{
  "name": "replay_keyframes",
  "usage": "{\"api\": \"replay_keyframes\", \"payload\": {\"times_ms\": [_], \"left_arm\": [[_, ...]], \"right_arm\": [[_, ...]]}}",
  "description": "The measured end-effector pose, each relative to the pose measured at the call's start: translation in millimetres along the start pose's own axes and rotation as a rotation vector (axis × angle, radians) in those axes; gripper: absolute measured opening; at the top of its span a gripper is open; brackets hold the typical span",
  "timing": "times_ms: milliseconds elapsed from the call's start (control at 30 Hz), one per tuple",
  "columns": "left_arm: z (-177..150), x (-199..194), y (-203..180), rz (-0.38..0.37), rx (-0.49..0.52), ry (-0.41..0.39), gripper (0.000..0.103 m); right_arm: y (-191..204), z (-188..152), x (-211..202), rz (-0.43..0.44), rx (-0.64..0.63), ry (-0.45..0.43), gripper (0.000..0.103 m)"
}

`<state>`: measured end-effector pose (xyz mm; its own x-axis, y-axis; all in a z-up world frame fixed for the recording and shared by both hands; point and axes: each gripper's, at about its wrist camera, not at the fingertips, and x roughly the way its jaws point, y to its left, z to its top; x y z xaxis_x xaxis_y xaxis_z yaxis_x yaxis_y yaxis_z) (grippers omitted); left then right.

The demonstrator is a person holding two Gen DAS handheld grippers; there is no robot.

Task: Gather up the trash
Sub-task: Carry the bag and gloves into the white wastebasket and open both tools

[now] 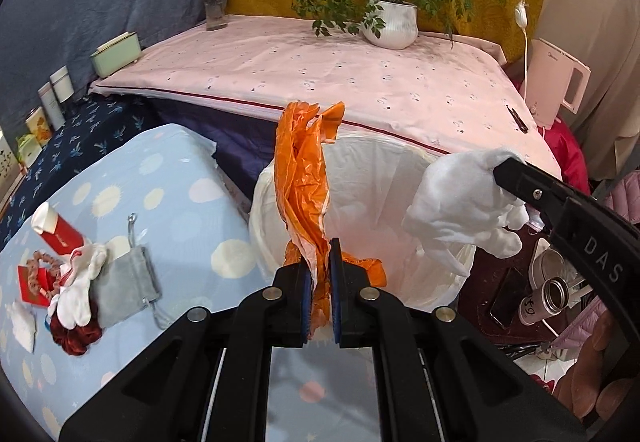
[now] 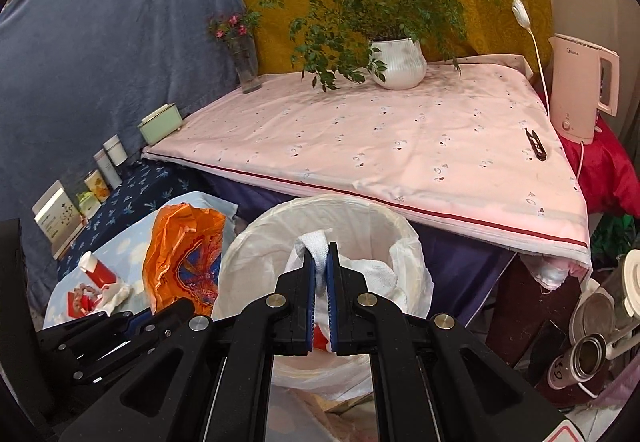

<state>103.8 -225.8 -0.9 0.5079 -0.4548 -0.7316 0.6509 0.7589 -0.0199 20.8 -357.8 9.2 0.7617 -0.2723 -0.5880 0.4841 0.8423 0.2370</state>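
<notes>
Above the white-lined round trash bin (image 2: 256, 242), left gripper (image 1: 320, 282) pinches a crumpled orange plastic bag (image 1: 304, 170); right gripper (image 2: 320, 274) pinches a white cloth glove (image 1: 452, 202) — either may snag the liner rim and spill outside.

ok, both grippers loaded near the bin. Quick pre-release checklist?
1. Left gripper shut on crumpled orange plastic bag: ok.
2. Right gripper shut on white cloth glove: ok.
3. Glove over the white-lined trash bin opening: ok.
4. Orange bag over the opening: cannot tell; it hangs at the bin's left rim.
5. Bin liner open, room inside: ok.
6. More litter left on the blue dotted cloth, such as the second white glove: not ok.
</notes>
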Motion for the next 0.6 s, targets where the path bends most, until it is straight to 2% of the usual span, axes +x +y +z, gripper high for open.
{"api": "replay_keyframes", "payload": {"times_ms": [500, 600], "left_arm": [[6, 38, -5, -0.006, 0.021, 0.031, 0.01], [10, 39, -4, 0.002, 0.016, 0.021, 0.02]], "right_arm": [[-6, 2, 32, -0.022, 0.002, 0.025, 0.006], [-5, 3, 36, -0.027, 0.005, 0.028, 0.01]]}}
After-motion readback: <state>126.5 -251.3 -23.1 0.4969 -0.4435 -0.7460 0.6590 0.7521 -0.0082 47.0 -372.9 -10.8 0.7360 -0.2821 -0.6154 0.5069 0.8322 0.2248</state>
